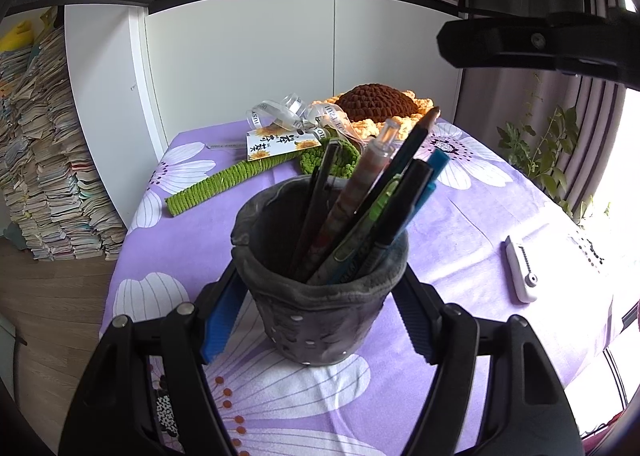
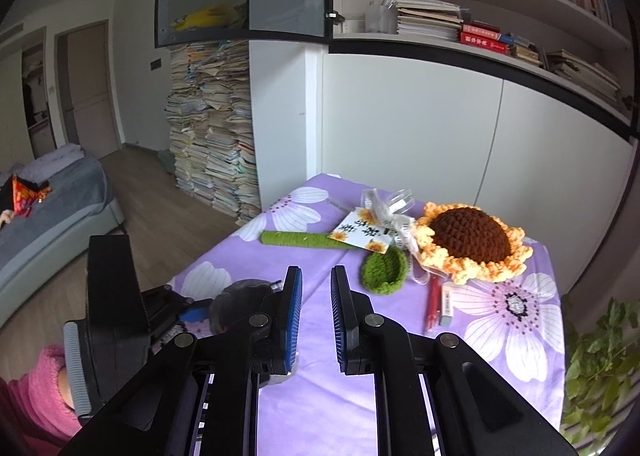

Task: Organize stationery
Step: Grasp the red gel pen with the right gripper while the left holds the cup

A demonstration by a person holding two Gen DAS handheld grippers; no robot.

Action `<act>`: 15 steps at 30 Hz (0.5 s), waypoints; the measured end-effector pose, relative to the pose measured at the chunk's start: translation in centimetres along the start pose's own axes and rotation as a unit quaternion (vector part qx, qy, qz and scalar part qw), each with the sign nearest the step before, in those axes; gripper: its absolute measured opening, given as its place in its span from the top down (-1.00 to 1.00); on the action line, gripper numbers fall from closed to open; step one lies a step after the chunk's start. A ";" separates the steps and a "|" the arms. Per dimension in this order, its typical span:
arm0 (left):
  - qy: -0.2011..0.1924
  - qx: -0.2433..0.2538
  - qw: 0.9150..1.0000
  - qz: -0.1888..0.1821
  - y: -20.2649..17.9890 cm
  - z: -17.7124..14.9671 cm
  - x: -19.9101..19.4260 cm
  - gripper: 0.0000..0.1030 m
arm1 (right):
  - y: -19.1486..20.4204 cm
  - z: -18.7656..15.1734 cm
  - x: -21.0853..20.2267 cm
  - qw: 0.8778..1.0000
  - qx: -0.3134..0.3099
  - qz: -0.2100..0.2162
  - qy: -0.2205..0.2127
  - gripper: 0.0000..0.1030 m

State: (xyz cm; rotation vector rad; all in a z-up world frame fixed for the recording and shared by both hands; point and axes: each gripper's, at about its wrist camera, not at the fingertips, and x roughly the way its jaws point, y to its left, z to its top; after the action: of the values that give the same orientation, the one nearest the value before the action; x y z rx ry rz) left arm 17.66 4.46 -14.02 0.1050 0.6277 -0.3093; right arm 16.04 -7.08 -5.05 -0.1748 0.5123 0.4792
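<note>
Left jaws (image 1: 320, 288): squeezed on both sides of the grey pen cup (image 1: 320, 296), holding it on the counter (image 1: 460, 240).
Right jaws (image 2: 316, 312): almost closed, only a thin gap, nothing in them.
Pens (image 1: 360, 208): stand inside the cup, between the left jaws.
Red pen (image 2: 433, 306): past the right jaws, a bit right, beside a white eraser (image 2: 447, 304).
Yarn sunflower (image 2: 472, 242): farther back.
</note>
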 end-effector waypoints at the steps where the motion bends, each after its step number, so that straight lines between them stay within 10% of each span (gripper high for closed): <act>1: 0.000 0.000 1.000 0.000 0.0 0.0 0.0 -0.38 | -0.1 0.0 -0.1 1.000 -0.002 -0.005 -0.003 0.76; 9: -0.001 0.000 1.000 -0.001 0.0 0.0 0.0 -0.38 | -2.1 0.1 0.3 1.000 0.009 -0.021 0.010 0.75; 15: -0.004 0.000 1.000 0.001 0.0 -0.1 0.0 -0.38 | -11.9 -1.5 5.6 0.978 0.152 0.034 0.141 0.75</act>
State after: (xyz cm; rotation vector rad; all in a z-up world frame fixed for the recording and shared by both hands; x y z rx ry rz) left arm 17.59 4.44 -14.11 0.1051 0.6190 -0.3075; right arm 25.43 -15.68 -8.72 0.0704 0.8646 0.4381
